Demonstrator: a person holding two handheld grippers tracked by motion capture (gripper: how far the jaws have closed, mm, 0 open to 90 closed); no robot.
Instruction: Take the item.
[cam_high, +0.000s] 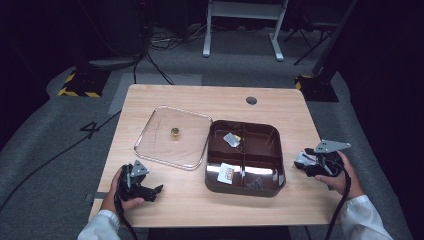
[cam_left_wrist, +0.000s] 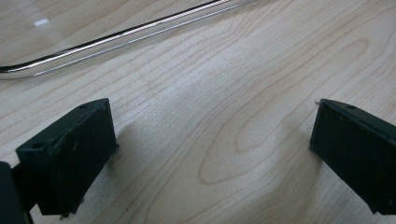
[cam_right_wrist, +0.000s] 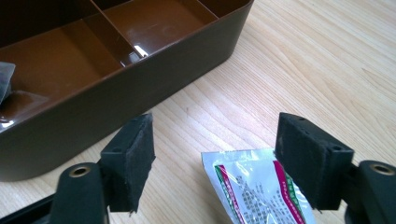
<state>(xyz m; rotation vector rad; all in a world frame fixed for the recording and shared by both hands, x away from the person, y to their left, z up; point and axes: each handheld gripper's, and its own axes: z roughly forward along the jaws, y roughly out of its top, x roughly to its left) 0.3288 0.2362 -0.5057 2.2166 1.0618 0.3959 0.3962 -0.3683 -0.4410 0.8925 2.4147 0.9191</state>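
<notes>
A brown box with several compartments stands on the table right of centre; its wall fills the upper left of the right gripper view. My right gripper is open, low over the table just right of the box. A white sachet with red and green print lies flat on the wood between its jaws, its right edge hidden behind the right jaw. My left gripper rests at the front left, open over bare wood, holding nothing.
A clear square lid with a small gold knob lies left of the box; its rim runs across the top of the left gripper view. The box holds a silver packet and a white packet.
</notes>
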